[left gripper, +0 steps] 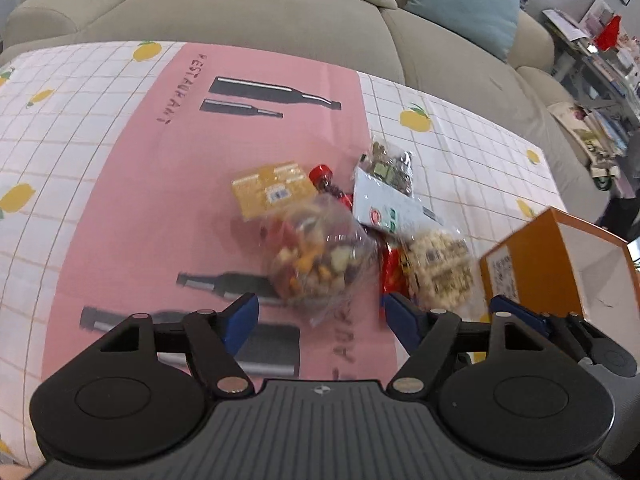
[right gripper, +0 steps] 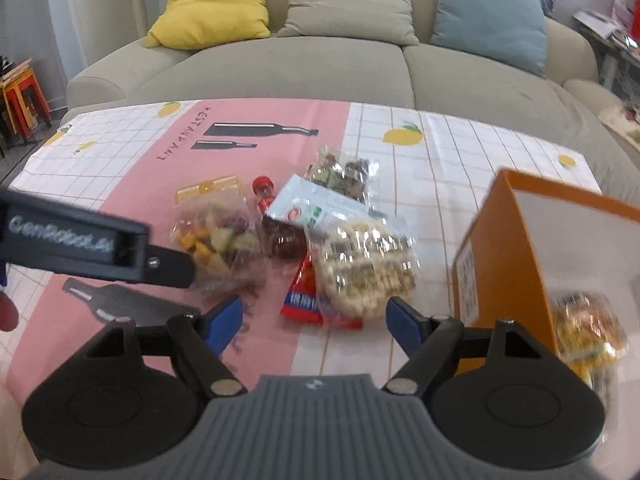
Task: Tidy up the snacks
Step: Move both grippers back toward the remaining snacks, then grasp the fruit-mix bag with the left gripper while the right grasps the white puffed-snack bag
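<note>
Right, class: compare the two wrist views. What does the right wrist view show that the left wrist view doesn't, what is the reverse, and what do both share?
Only the right wrist view: a snack bag inside the orange box, and red and yellow stools.

Only the left wrist view: the right gripper beside the box.

Both: the snack pile, including the mixed dried-fruit bag, the pink tablecloth and the sofa.

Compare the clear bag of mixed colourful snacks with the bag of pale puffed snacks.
The mixed snack bag holds orange, purple and pale pieces; the puffed snack bag is all cream. The mixed one bulges, on pink cloth; the puffed one lies flatter, atop a red packet. Both are clear plastic.
</note>
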A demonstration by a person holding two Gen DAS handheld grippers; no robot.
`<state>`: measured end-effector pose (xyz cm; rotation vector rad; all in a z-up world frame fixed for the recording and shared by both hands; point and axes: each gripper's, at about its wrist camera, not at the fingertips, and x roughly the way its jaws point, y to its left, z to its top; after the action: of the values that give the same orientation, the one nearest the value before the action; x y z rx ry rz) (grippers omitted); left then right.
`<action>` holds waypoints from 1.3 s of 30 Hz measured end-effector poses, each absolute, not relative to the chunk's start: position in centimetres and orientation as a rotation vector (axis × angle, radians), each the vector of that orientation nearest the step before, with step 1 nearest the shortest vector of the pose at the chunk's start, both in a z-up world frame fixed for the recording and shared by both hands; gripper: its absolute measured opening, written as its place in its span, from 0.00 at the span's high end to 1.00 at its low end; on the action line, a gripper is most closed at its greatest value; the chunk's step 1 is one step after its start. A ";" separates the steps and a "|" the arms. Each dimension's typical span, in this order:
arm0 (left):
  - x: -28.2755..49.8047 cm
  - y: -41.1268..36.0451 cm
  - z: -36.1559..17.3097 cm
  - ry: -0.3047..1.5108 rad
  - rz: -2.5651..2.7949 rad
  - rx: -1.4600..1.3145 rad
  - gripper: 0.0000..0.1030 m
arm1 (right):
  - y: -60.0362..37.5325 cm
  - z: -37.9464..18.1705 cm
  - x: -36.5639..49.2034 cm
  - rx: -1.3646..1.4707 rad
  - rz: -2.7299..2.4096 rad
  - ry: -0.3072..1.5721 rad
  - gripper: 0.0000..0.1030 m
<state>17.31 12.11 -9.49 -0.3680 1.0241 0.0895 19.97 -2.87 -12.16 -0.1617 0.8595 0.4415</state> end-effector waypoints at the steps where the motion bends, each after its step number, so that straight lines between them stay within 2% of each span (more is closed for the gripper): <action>1: 17.9 11.8 -9.7 1.026 0.101 -0.359 0.18 | -2.7 -12.3 20.4 -0.169 0.440 0.853 0.25; 8: 20.9 10.7 -11.0 1.027 0.175 -0.333 0.18 | -2.0 -13.9 23.6 -0.162 0.428 0.857 0.24; 13: 22.3 10.9 -12.5 1.044 0.220 -0.351 0.13 | -1.8 -15.3 25.2 -0.161 0.412 0.866 0.24; 15: 22.6 11.0 -12.9 1.045 0.236 -0.350 0.12 | -1.9 -15.8 25.5 -0.155 0.403 0.870 0.19; 17: 22.8 11.1 -13.3 1.049 0.248 -0.345 0.12 | -1.9 -16.1 25.6 -0.159 0.398 0.861 0.19; 22: 23.3 11.8 -14.5 1.087 0.242 -0.396 0.11 | -1.5 -16.6 25.4 -0.204 0.388 0.829 0.20; 26: 22.9 12.3 -14.5 1.074 0.225 -0.432 0.19 | -1.4 -16.6 25.1 -0.241 0.345 0.805 0.41; 31: 22.2 12.1 -14.0 1.083 0.222 -0.386 0.24 | -1.6 -16.4 24.8 -0.252 0.334 0.797 0.49; 36: 20.8 12.3 -13.6 1.098 0.212 -0.416 0.25 | -0.8 -15.8 23.1 -0.338 0.350 0.738 0.74; 39: 19.9 12.0 -13.2 1.112 0.222 -0.410 0.25 | -0.6 -15.5 22.2 -0.366 0.353 0.731 0.80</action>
<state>19.86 12.02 -13.22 -0.4095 1.1123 0.2222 22.21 -0.60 -15.51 -0.3655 0.7312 0.3533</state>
